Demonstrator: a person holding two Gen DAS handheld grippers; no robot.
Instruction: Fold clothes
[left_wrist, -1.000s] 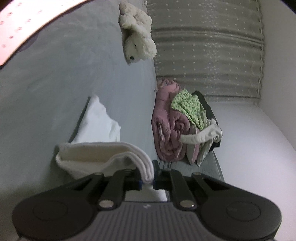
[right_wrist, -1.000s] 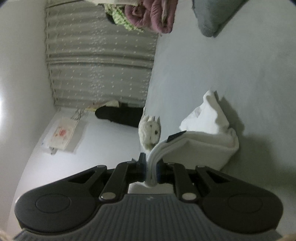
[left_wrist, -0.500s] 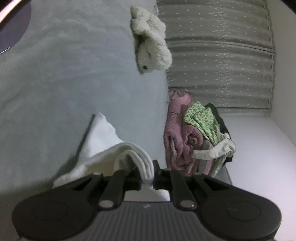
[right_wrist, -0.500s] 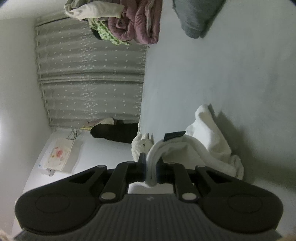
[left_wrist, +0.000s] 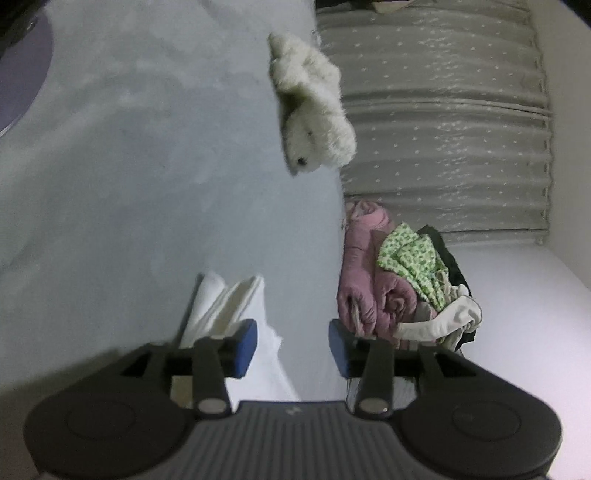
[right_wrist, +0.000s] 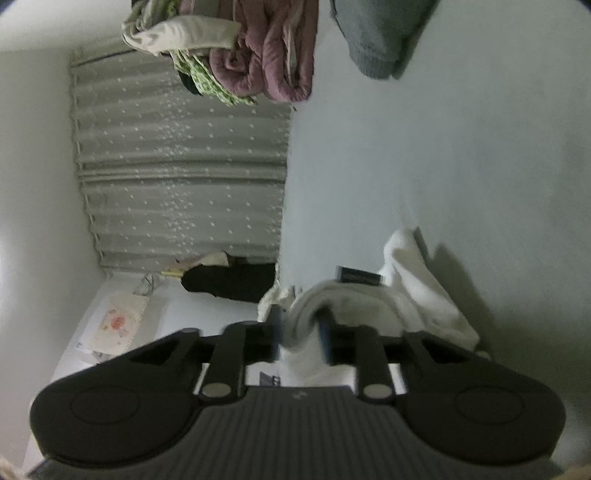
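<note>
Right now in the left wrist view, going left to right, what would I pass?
White folded garment → white plush toy → pink quilted bundle → green floral cloth → dotted curtain.

White garment (left_wrist: 236, 306) on pale grey bed (left_wrist: 147, 166); fluffy white plush toy (left_wrist: 314, 125); grey curtain (left_wrist: 443, 129) with small white dots. Beside curtain: pink quilted bundle (left_wrist: 365, 280), green floral cloth (left_wrist: 413, 258). Blue pads (left_wrist: 245, 341).

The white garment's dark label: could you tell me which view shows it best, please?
The right wrist view: the dark label sits exposed on the white garment. The left wrist view shows only the garment's folded edges, no label.
</note>
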